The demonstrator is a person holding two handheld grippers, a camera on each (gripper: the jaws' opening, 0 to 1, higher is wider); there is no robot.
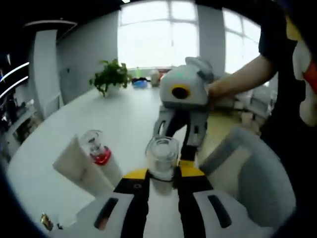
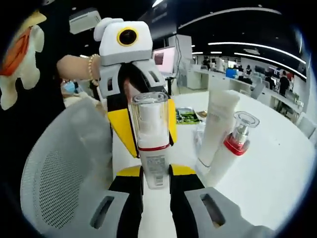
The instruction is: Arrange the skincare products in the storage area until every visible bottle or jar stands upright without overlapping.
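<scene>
Left gripper view showed the left gripper [image 1: 161, 178] rising from six o'clock, its yellow-tipped jaws clamped on a clear-capped pump bottle [image 1: 161, 157] seen nearly end-on at the centre. Just past the bottle, at about one o'clock, the right gripper [image 1: 179, 136] faced the camera, held by a person's hand [image 1: 216, 91], its jaws reaching down toward the same bottle. At nine o'clock from the held bottle stood a second bottle [image 1: 97, 148] with a clear cap and a red collar, and touching it on its eight o'clock side leaned a white tube [image 1: 79, 166]. All rested over a white table [image 1: 114, 114]. A potted plant [image 1: 111, 76] stood far back at eleven o'clock, and a grey mesh chair [image 1: 252, 173] filled the four o'clock side.

In the right gripper view, the right gripper [image 2: 156, 181] came up from six o'clock with its jaws closed on the lower body of the pump bottle [image 2: 150, 134], which stood upright in the centre with its red band and label visible. The left gripper [image 2: 143, 124] stood directly behind the bottle at twelve o'clock, its yellow jaws flanking the bottle's upper part. At three o'clock the white tube [image 2: 218, 124] stood upright on the table [image 2: 267, 168], with the red-collared bottle [image 2: 232, 148] leaning just beside it at four o'clock. The mesh chair [image 2: 64, 173] sat at eight o'clock.
</scene>
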